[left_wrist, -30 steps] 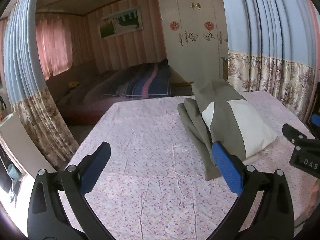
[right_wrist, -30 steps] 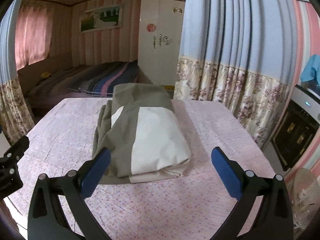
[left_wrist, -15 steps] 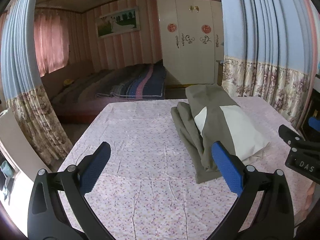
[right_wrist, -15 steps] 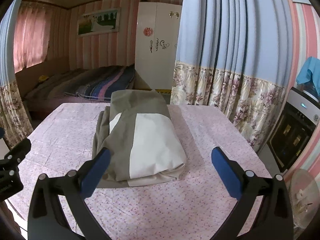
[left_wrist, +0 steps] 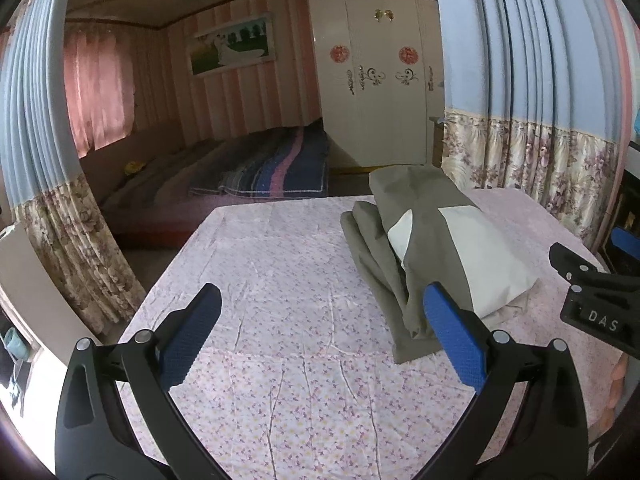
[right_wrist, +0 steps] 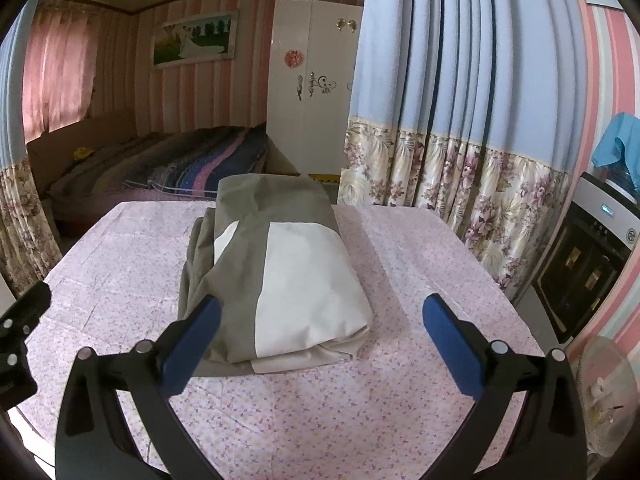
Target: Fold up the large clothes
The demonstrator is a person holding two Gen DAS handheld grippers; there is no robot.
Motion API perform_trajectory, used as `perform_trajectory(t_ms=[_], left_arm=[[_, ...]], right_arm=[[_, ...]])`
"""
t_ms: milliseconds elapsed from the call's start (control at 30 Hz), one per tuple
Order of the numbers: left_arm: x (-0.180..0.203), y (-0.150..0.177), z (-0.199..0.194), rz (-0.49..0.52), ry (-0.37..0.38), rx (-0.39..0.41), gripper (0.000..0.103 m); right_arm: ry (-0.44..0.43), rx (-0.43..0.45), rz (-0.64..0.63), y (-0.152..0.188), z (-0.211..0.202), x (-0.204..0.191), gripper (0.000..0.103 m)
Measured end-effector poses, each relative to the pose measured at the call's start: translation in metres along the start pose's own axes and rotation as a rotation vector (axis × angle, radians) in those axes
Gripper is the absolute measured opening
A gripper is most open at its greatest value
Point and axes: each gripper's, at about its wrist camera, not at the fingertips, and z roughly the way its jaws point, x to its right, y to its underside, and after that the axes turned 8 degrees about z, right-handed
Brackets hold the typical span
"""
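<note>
Left gripper (left_wrist: 322, 330) fingers spread, empty, held above table (left_wrist: 280, 280). Right gripper (right_wrist: 320, 330) likewise spread, empty. Folded garment (right_wrist: 288, 276) lay squared on tablecloth ahead; folding looked finished, grippers clear so bundle sat undisturbed.

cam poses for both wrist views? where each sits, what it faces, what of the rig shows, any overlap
Left wrist: on the left gripper, open above the flowered table cover, facing the bedroom; folded grey-and-white garment ahead-right; right gripper's edge at far right.
Right wrist: on the right gripper, open, facing the garment head-on; left gripper's edge at far left.
Shared: garment, cover, white wardrobe, striped bedding.
</note>
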Motion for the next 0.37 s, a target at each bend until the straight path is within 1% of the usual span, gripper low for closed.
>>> perform_trajectory(t_ms=[100, 200, 367], left_arm=[[0.0004, -0.0006, -0.0043, -0.001, -0.024, 0.019, 0.100], [0.0003, 0.0001, -0.0040, -0.003, -0.065, 0.019, 0.100], [0.0017, 0.0004, -0.0025, 0.011, -0.073, 0.014, 0.100]], right_arm=[[-0.003, 0.001, 0.002, -0.0005, 0.0004, 0.0012, 0.101], [0.000, -0.002, 0.000, -0.0001, 0.0023, 0.0011, 0.101], [-0.004, -0.005, -0.002, -0.0002, 0.0042, 0.0017, 0.101]])
